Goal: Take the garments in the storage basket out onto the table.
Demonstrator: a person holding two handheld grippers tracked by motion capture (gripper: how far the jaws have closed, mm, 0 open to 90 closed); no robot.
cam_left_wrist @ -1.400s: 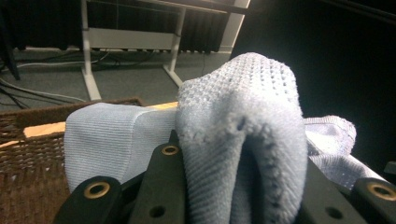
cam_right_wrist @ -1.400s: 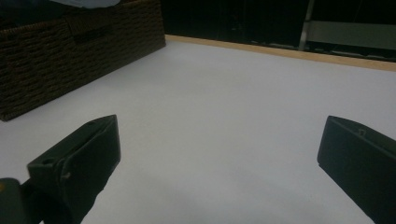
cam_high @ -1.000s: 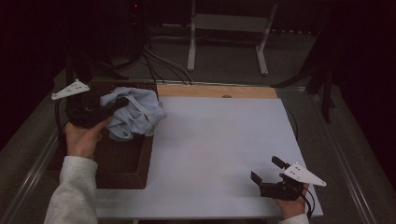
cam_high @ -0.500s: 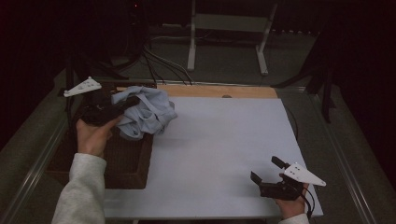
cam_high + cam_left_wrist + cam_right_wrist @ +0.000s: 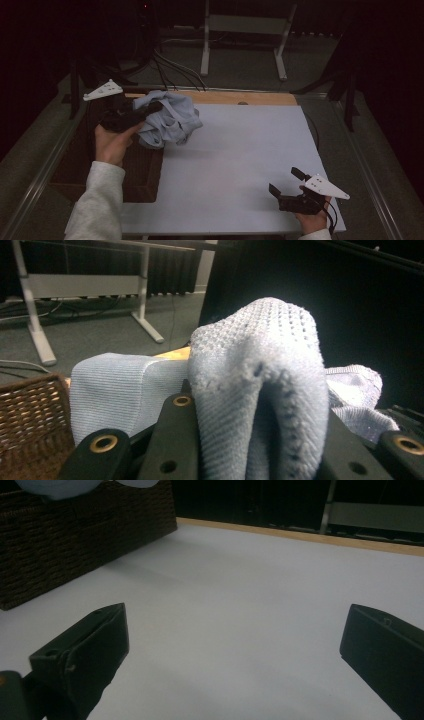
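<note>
A crumpled light blue knitted garment [image 5: 170,122] hangs in the air above the right edge of a dark wicker basket [image 5: 145,175], partly over the white table top [image 5: 235,160]. My left gripper [image 5: 152,107] is shut on a fold of it. In the left gripper view the knit [image 5: 260,385] bulges up between the black jaws, with more cloth [image 5: 115,385] behind. My right gripper [image 5: 285,182] rests open near the table's front right corner. Its wide-apart jaws face bare table [image 5: 235,630], with the basket [image 5: 65,540] far off at the left.
The wicker basket stands at the table's left side. A wooden strip [image 5: 240,97] runs along the table's far edge. Beyond it are a dark floor, cables [image 5: 170,65] and a white metal stand [image 5: 245,30].
My left gripper has carried the blue garment up and to the right, from over the basket toward the white table top. The right gripper has stayed still.
</note>
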